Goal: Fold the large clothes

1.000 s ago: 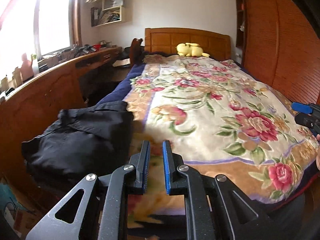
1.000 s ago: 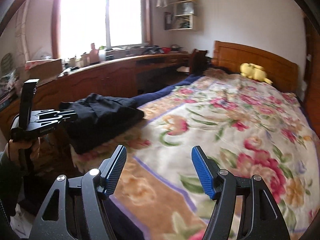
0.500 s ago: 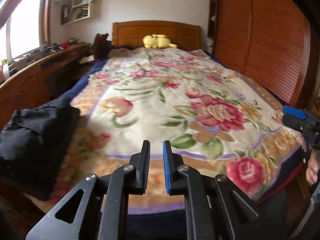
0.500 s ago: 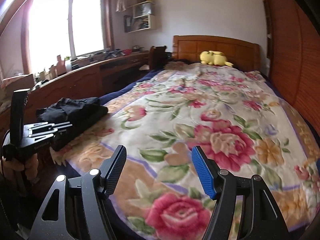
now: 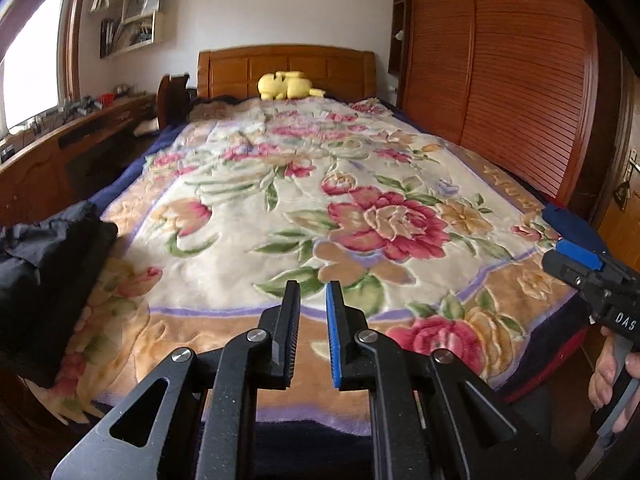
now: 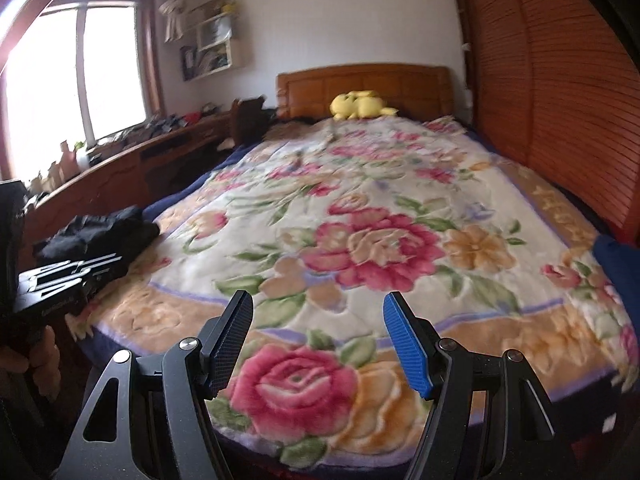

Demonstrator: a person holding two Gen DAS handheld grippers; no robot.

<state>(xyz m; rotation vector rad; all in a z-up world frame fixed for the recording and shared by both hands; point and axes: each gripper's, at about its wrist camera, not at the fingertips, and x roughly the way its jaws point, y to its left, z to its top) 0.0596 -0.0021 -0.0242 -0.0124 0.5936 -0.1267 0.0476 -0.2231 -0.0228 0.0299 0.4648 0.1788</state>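
A black garment (image 5: 48, 280) lies bunched on the bed's near left corner, also seen in the right wrist view (image 6: 104, 236). My left gripper (image 5: 313, 286) hangs over the foot of the floral blanket (image 5: 248, 240), shut to a thin slit with nothing in it. It is right of the garment and apart from it. My right gripper (image 6: 318, 300) stands open and empty above the blanket's near edge. From the left wrist view, the right gripper (image 5: 576, 256) shows at the far right, held by a hand.
A yellow plush toy (image 5: 288, 85) rests at the wooden headboard (image 5: 286, 66). A slatted wooden wardrobe (image 5: 500, 80) runs along the bed's right side, and a long wooden desk (image 6: 132, 168) along its left under the window. A dark blue cloth (image 6: 616, 272) lies at the bed's right edge.
Both views have swung right, from the black garment toward the middle of the bed. The garment now sits at the left edge. Neither gripper's jaws have changed.
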